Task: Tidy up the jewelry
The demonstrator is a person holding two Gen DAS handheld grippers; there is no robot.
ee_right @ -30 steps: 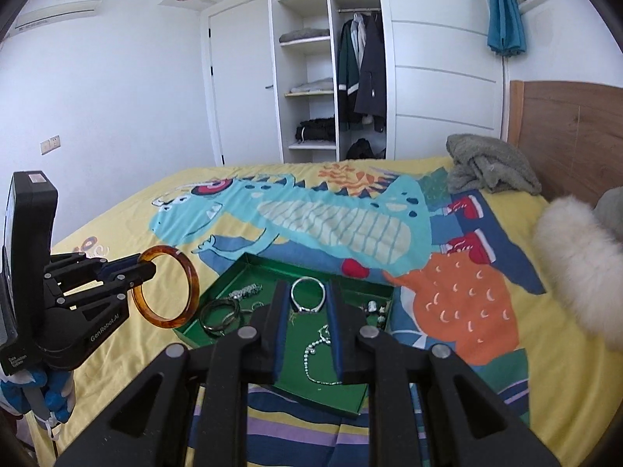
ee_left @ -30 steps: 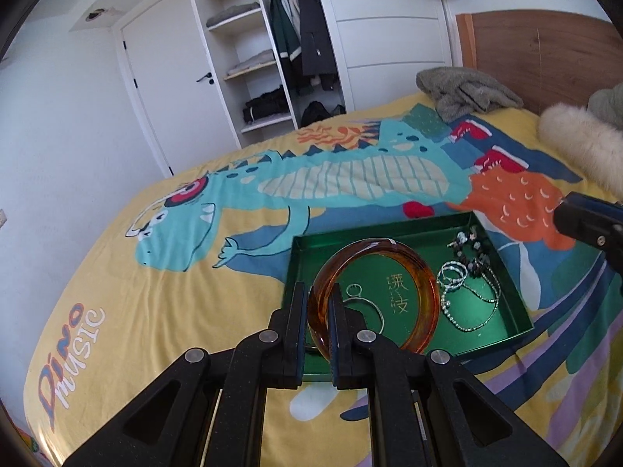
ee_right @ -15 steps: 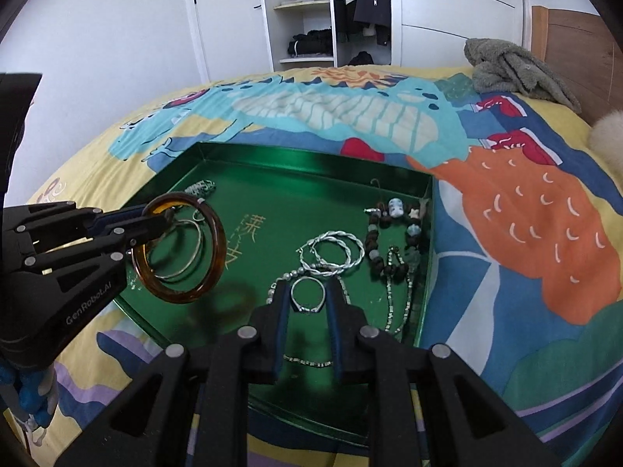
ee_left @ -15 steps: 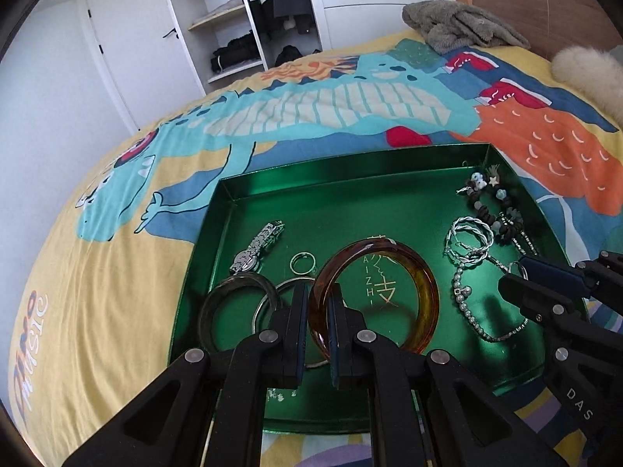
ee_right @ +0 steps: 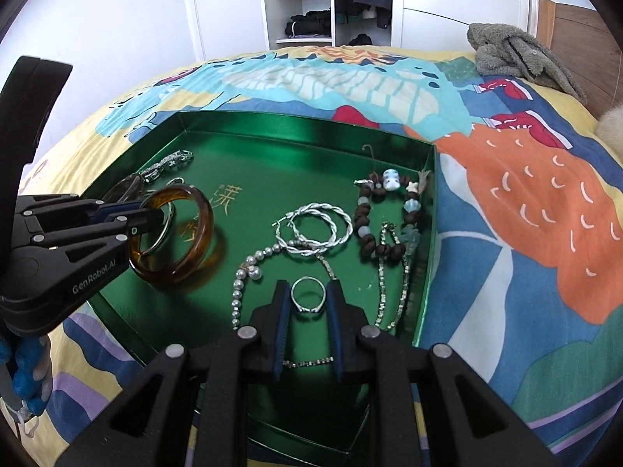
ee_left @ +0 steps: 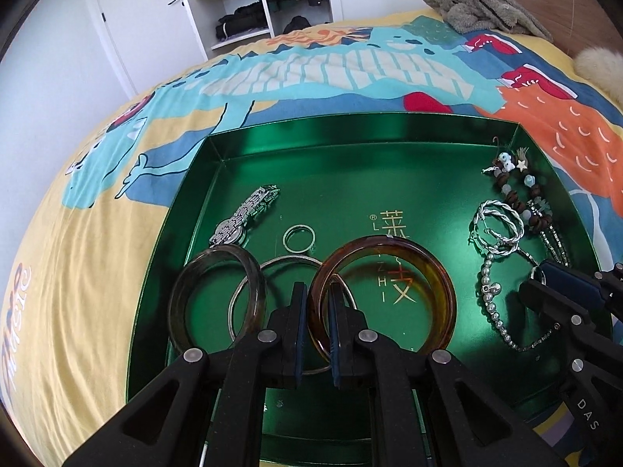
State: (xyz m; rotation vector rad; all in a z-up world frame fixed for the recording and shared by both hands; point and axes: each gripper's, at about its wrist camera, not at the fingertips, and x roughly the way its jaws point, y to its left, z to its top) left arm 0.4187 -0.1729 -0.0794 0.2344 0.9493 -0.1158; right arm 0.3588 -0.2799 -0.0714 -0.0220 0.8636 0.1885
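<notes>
A green metal tray [ee_left: 350, 132] [ee_right: 296, 124] lies on the bed. My left gripper [ee_left: 314, 295] [ee_right: 150, 220] is shut on an amber bangle [ee_left: 440, 272] [ee_right: 198, 233], held low over the tray's near left part. My right gripper [ee_right: 308, 292] [ee_left: 539, 284] is shut on a small silver ring [ee_right: 308, 295], held just above the tray's near right part. In the tray lie a dark bangle [ee_left: 218, 292], a thin silver hoop [ee_left: 280, 262], a small ring [ee_left: 299, 238], a silver watch [ee_left: 243, 216], twisted silver hoops [ee_right: 315, 227], a pearl chain [ee_right: 241, 276] and a beaded bracelet [ee_right: 385, 214].
The tray sits on a yellow dinosaur-print bedspread [ee_left: 311, 74]. A grey garment [ee_right: 521, 54] and a white fluffy cushion [ee_left: 599, 70] lie near the wooden headboard. An open wardrobe [ee_right: 331, 0] stands behind the bed.
Both grippers have come down and forward from above the bed to just over the tray. The amber bangle and the silver ring stay gripped.
</notes>
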